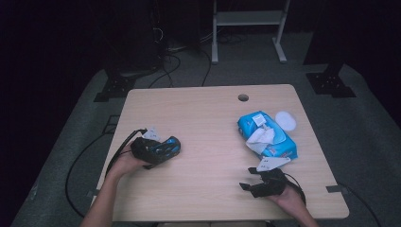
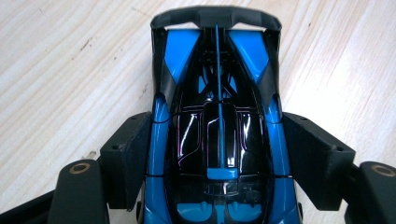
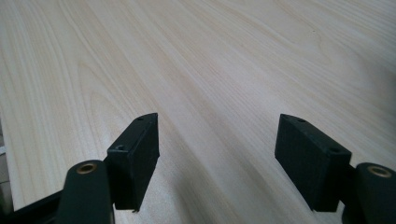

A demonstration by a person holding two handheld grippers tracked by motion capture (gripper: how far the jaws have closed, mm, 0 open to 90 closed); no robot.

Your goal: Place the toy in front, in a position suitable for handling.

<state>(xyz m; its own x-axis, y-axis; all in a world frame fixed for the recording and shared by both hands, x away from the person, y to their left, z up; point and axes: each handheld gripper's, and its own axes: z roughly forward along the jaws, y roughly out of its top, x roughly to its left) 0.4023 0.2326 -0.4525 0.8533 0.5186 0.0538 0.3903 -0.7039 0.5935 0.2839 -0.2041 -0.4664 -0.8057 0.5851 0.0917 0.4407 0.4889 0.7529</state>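
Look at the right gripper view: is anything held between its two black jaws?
No, the right gripper stands open with bare wooden table between its jaws.

No legible text anywhere

A dim recording lab or studio: a single pale wooden table (image 1: 198,123) with a cable hole (image 1: 243,98) stands lit on grey carpet (image 1: 369,142), the room around it dark. Black stand bases (image 1: 331,84) flank the table, cables (image 1: 170,66) trail across the floor, and a white metal frame (image 1: 248,28) stands behind.
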